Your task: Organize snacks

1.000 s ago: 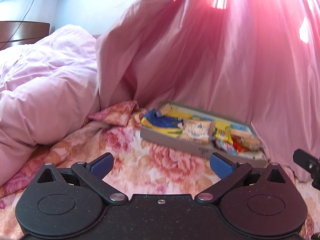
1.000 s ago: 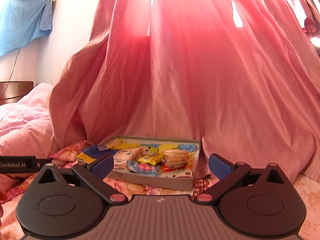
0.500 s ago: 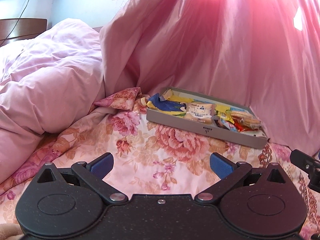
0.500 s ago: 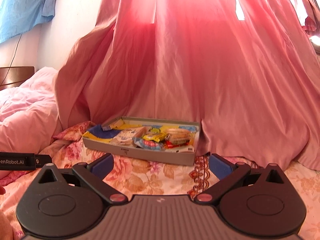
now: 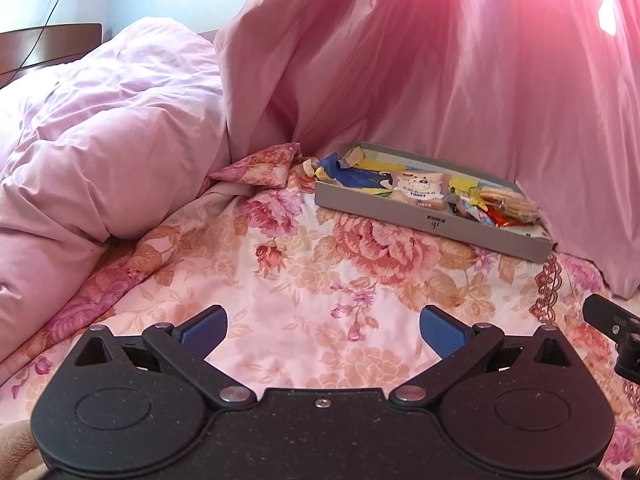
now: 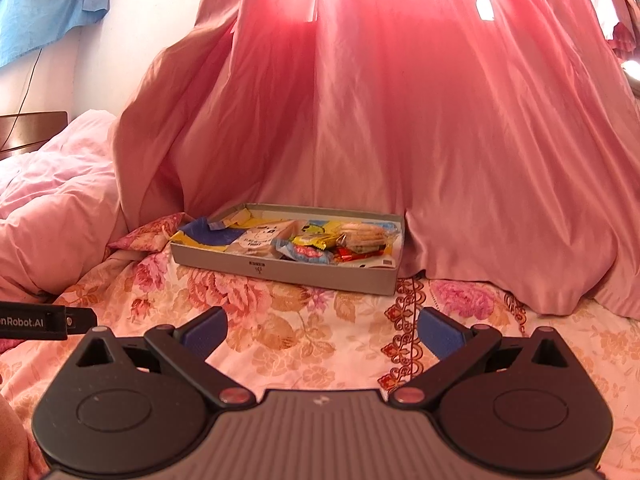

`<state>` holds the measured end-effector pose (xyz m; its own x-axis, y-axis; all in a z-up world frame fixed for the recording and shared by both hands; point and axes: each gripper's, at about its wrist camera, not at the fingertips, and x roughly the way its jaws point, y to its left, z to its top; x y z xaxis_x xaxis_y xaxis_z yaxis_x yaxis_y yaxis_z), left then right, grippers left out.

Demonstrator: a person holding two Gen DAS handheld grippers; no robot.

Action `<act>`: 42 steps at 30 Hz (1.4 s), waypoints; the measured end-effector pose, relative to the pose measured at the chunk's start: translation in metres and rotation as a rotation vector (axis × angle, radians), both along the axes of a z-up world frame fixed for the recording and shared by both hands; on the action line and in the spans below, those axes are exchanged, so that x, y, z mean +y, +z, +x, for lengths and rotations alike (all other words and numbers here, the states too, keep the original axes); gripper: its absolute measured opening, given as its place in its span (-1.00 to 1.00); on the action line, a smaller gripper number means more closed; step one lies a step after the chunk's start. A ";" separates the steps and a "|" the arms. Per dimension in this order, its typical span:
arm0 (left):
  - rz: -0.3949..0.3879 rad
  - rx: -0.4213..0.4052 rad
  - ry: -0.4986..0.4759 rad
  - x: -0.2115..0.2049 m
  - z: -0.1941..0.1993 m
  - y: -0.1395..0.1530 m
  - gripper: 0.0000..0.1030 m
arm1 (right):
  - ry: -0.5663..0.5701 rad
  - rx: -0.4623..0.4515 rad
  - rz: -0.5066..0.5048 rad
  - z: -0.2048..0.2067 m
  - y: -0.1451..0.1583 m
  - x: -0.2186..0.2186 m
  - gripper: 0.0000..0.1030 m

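Both claws spread wide, empty, touching nothing: left claw (image 5: 323, 331), right claw (image 6: 322, 331). Open floral bedspread (image 5: 304, 280) between claws and tray. Grey snack tray (image 6: 320, 274) far centre against pink curtain (image 6: 400, 120), long axis left to right, filled with wrapped snacks (image 6: 308, 242).

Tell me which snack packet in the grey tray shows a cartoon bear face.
The beige toast packet near the middle of the shallow grey cardboard tray; the others are a clear round-cracker pack and small coloured wrappers.
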<state>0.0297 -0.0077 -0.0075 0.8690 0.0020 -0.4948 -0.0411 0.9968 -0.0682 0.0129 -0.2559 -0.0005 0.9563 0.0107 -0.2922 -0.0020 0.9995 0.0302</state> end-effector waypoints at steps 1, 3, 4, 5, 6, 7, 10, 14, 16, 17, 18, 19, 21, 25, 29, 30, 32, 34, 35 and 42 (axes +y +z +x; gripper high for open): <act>0.004 0.003 -0.003 0.000 0.000 -0.001 0.98 | 0.003 0.002 -0.002 0.000 -0.001 0.001 1.00; 0.012 0.005 -0.010 -0.002 -0.001 -0.002 0.98 | 0.009 0.007 -0.004 -0.001 -0.003 0.004 1.00; 0.017 0.005 -0.015 -0.003 -0.001 -0.003 0.98 | 0.011 0.008 -0.005 -0.001 -0.004 0.005 1.00; 0.024 0.005 -0.019 -0.004 -0.001 -0.003 0.98 | 0.013 0.008 -0.006 -0.001 -0.005 0.005 1.00; 0.032 0.006 -0.023 -0.006 -0.001 -0.004 0.98 | 0.015 0.009 -0.006 -0.001 -0.006 0.006 1.00; 0.039 0.006 -0.026 -0.007 0.000 -0.004 0.98 | 0.015 0.010 -0.006 -0.001 -0.007 0.006 1.00; 0.054 0.008 -0.031 -0.009 0.000 -0.006 0.98 | 0.014 0.017 -0.001 -0.002 -0.009 0.005 1.00; 0.058 0.010 -0.033 -0.010 0.001 -0.008 0.98 | 0.008 0.019 0.005 -0.001 -0.012 0.003 1.00; 0.060 0.011 -0.034 -0.011 0.001 -0.009 0.98 | 0.005 0.021 0.007 0.000 -0.015 0.002 1.00; 0.061 0.012 -0.034 -0.011 0.002 -0.010 0.98 | 0.003 0.021 0.007 0.000 -0.016 0.002 1.00; 0.061 0.011 -0.034 -0.011 0.002 -0.010 0.98 | 0.001 0.021 0.005 0.000 -0.017 0.001 1.00; 0.061 0.009 -0.035 -0.011 0.002 -0.010 0.98 | -0.002 0.021 0.002 0.000 -0.019 0.001 1.00; 0.063 0.006 -0.036 -0.011 0.003 -0.011 0.98 | -0.004 0.022 -0.002 0.001 -0.021 0.001 1.00; 0.069 0.004 -0.034 -0.012 0.005 -0.012 0.98 | -0.003 0.030 -0.002 0.003 -0.026 0.001 1.00; 0.070 0.007 -0.035 -0.012 0.005 -0.013 0.98 | -0.002 0.032 0.000 0.004 -0.027 0.001 1.00; 0.070 0.009 -0.036 -0.012 0.006 -0.013 0.98 | -0.001 0.033 0.002 0.004 -0.027 0.001 1.00; 0.073 0.010 -0.037 -0.013 0.006 -0.014 0.98 | -0.002 0.034 0.008 0.004 -0.028 0.000 1.00; 0.072 0.009 -0.036 -0.013 0.006 -0.014 0.98 | -0.006 0.034 0.011 0.005 -0.029 -0.001 1.00; 0.072 0.009 -0.036 -0.013 0.006 -0.014 0.98 | -0.008 0.035 0.011 0.005 -0.029 -0.001 1.00; 0.072 0.009 -0.033 -0.013 0.006 -0.014 0.98 | -0.005 0.033 0.007 0.005 -0.029 -0.001 1.00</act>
<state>0.0359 -0.0207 -0.0213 0.8649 0.0093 -0.5018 -0.0084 1.0000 0.0040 0.0177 -0.2568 -0.0291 0.9461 0.0078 -0.3238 0.0045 0.9993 0.0373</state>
